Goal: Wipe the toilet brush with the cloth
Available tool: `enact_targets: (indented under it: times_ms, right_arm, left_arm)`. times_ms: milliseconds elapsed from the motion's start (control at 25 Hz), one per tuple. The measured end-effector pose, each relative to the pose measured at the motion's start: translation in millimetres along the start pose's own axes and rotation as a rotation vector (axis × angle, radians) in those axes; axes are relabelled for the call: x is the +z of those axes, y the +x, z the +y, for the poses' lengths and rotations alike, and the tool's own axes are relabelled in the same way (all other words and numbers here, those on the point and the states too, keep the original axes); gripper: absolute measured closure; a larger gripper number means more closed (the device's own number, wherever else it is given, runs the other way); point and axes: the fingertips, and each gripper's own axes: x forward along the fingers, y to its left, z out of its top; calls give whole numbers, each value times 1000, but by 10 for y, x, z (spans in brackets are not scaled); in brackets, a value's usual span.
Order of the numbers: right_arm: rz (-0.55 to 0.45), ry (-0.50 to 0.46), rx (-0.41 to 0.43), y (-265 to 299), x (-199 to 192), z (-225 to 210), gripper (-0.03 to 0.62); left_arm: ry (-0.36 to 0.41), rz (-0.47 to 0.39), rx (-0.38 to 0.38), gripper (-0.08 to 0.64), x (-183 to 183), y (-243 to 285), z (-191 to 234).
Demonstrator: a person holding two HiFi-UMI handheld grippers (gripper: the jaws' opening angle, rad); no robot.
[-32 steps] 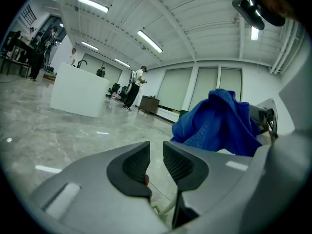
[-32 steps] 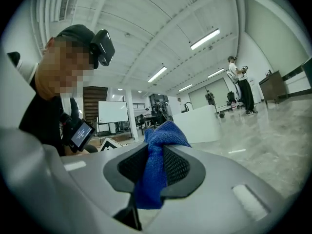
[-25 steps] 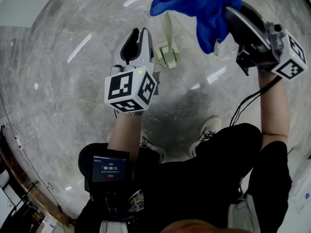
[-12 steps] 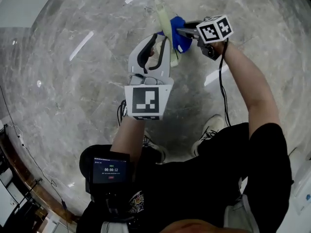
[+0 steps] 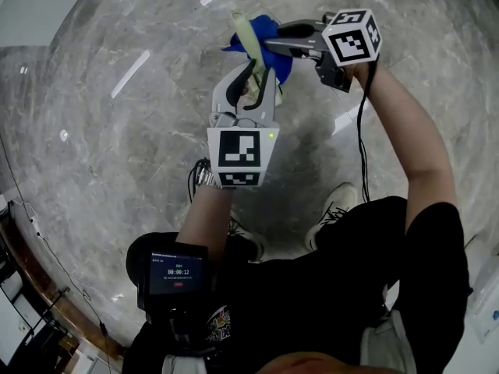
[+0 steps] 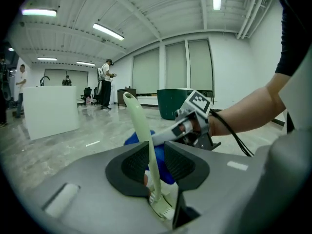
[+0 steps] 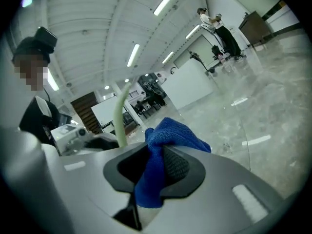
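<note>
Chest-level gear sits closest to the head camera: a small screen (image 5: 178,272) against the person's black shirt, with pale shoes (image 5: 335,207) on the grey marble floor (image 5: 117,131) below.

Just beyond, the left gripper (image 5: 253,72) points away from the body with its marker cube (image 5: 239,156) facing up. Its jaws are clamped on the slim, pale green handle of the toilet brush (image 6: 140,124). The handle rises between the two dark pads and tilts slightly, and the brush's lower end shows beneath them.

The right gripper (image 5: 269,42) comes in from the person's right, with a black cable (image 5: 360,142) trailing along the forearm. It is clenched on the blue cloth (image 7: 168,130), which is bunched between its pads and spills over their tips. The cloth lies right beside the upper part of the handle, on the far side of the left jaws; whether it touches the handle cannot be told.

Farther off, the left gripper view shows a white counter (image 6: 48,108), a dark green bin (image 6: 173,104) and people standing under strip lights.
</note>
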Motion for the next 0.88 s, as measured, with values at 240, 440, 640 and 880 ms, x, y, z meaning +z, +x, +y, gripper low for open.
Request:
enact_targets:
  times_ms: [240, 440, 640, 880]
  right_arm:
    - [-128, -140, 69, -451, 872, 579, 505]
    - [-229, -192, 66, -619, 1178, 751, 505]
    - [-296, -203, 39, -707, 1308, 794, 505]
    - [-422, -141, -97, -969, 1359, 537, 505]
  left_arm:
    - [-25, -6, -12, 465, 187, 79, -101]
    - [-11, 13, -30, 466, 70, 71, -109]
    - [-30, 16, -31, 466, 31, 48, -47]
    - [-133, -125, 67, 472, 324, -97, 268]
